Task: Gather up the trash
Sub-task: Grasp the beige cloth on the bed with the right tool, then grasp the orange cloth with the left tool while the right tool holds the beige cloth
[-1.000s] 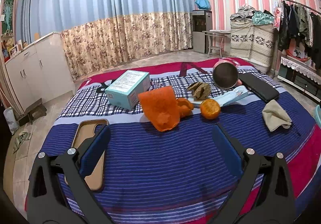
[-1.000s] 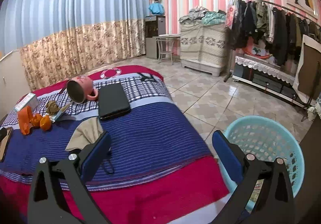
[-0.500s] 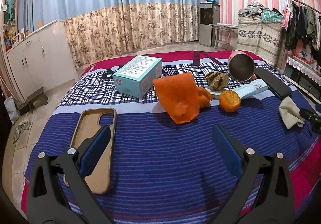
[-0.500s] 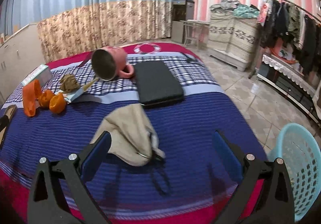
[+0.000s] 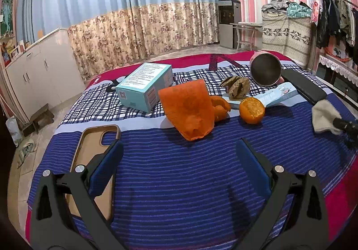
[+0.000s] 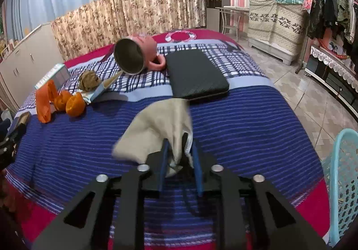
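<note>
A beige crumpled cloth (image 6: 161,124) lies on the striped bed (image 6: 246,120). My right gripper (image 6: 179,141) is closing its jaws on the cloth's near edge, and a fold is pinched between the blue pads. In the left wrist view the same cloth (image 5: 322,115) sits at the far right. My left gripper (image 5: 179,144) hovers open over the blue stripes with nothing between its fingers. Ahead of it lie an orange wrapper (image 5: 188,111), orange peel (image 5: 220,106), a partly peeled orange (image 5: 251,110) and crumpled brown paper (image 5: 237,87).
A teal box (image 5: 145,86), a tipped pink mug (image 5: 266,68), a black flat case (image 5: 304,86), a pale blue packet (image 5: 277,95) and a tan phone case (image 5: 94,149) also lie on the bed. A light blue basket (image 6: 342,171) stands on the floor at the right.
My right gripper swung from the basket side over the bed, came down on the beige cloth and closed its jaws on it. The left gripper stayed open, shifting slightly.
</note>
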Available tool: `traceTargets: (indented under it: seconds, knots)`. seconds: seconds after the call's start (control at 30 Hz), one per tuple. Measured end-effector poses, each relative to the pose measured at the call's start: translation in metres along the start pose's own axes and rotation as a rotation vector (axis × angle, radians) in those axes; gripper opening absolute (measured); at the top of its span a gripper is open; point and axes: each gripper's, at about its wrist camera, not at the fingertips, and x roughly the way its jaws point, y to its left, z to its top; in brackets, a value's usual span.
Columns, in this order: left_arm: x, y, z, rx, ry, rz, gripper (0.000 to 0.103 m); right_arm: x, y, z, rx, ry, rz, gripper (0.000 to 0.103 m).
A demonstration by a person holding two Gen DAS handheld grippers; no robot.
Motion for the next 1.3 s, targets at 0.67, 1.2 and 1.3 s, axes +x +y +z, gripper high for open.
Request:
traceTargets:
  seconds: [0.67,1.2,1.3]
  knots:
    - [0.022,-0.001,0.031,-0.012,0.007,0.040,0.097,-0.043,-0.041,0.011,0.062,-0.111,-0.031,0.018]
    - [0.093,-0.001,0.057,-0.071,0.108,0.051,0.089,-0.040,-0.047,0.012,0.065,-0.108,-0.058,0.018]
    - [0.102,0.003,0.058,-0.091,0.151,0.004,0.064,-0.042,-0.046,0.011,0.064,-0.114,-0.061,0.018]
